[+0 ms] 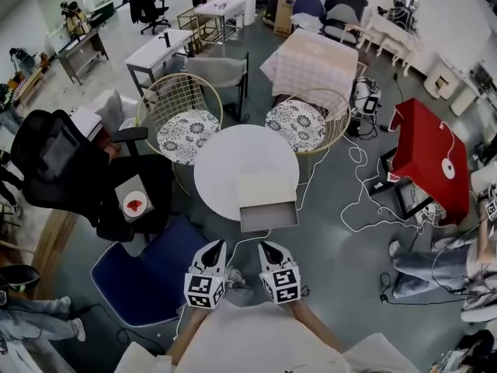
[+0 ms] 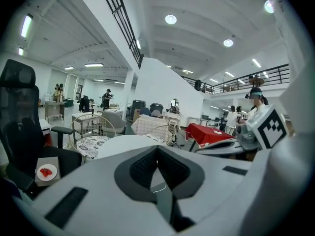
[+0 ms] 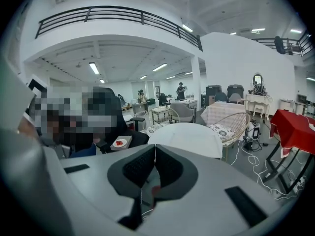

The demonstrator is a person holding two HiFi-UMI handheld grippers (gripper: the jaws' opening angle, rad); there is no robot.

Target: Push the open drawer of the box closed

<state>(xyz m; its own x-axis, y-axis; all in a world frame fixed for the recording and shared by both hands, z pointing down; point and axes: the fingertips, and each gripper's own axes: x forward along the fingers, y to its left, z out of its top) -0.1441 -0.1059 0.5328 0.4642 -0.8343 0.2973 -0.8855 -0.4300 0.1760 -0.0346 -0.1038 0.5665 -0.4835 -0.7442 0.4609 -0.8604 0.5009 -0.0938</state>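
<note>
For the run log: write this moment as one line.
drawer: open, on round table | left claw: shut, empty | right claw: shut, empty | both short of drawer, no contact

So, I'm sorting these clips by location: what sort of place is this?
Likely a big open lab or workshop hall: scattered desks and an office chair, trailing cables, and a railed mezzanine overhead.

Head view: looking steeply down from above onto the round white table (image 1: 225, 165), with the left gripper (image 1: 216, 249) and right gripper (image 1: 268, 249) showing just short of its near edge. Left gripper view and right gripper view, each riding low behind its own jaws, are facing roughly level across the room. All three are sharing the table and the wicker chairs (image 1: 180, 103) beyond its far edge.
</note>
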